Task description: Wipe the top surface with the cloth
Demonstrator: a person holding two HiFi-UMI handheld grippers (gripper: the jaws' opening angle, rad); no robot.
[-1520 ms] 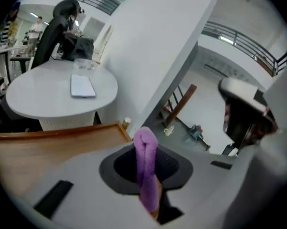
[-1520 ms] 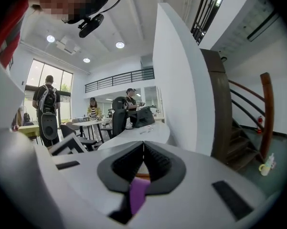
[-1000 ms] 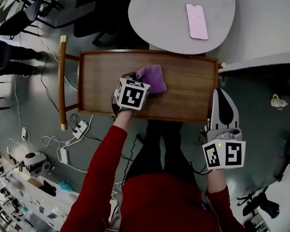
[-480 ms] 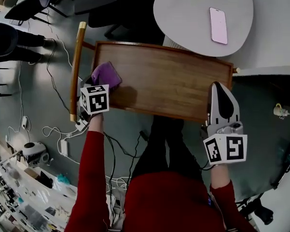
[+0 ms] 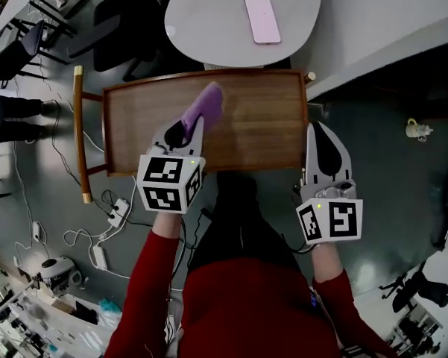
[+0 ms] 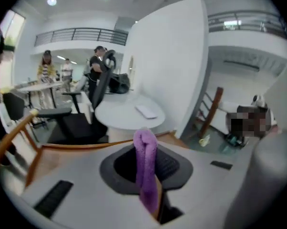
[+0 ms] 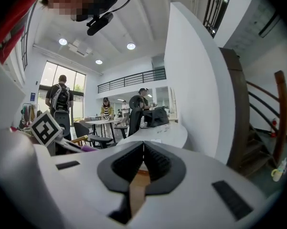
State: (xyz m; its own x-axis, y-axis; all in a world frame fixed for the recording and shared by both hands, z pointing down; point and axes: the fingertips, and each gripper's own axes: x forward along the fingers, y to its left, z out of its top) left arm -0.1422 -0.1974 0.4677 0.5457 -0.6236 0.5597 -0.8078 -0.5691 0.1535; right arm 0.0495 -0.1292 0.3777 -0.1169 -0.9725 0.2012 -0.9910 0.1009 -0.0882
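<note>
The left tongs are closed on the purple cloth. In the left gripper view the cloth stands as a folded strip pinched between the two dark pads, and its free end rises past the tips. From the head view the cloth stretches away from the tongs across the wooden counter, a little left of the middle, and its far end lies close to the far rim. Whether it presses on the wood cannot be told.

The right tongs hang just off the counter's right end. They are closed with nothing in them: in the right gripper view the ribbed pads meet in a line.

Each gripper carries a white cube printed with black square marker patterns, the left cube and the right cube; these are codes, not words.

A wooden handle bar runs along the counter's left end. Beyond the far rim stands a round white counter with a pink phone lying flat on it. On the grey floor, a white power strip with cables lies near the left front corner, and a small cup sits well off to the right. Both sleeves are red.
</note>
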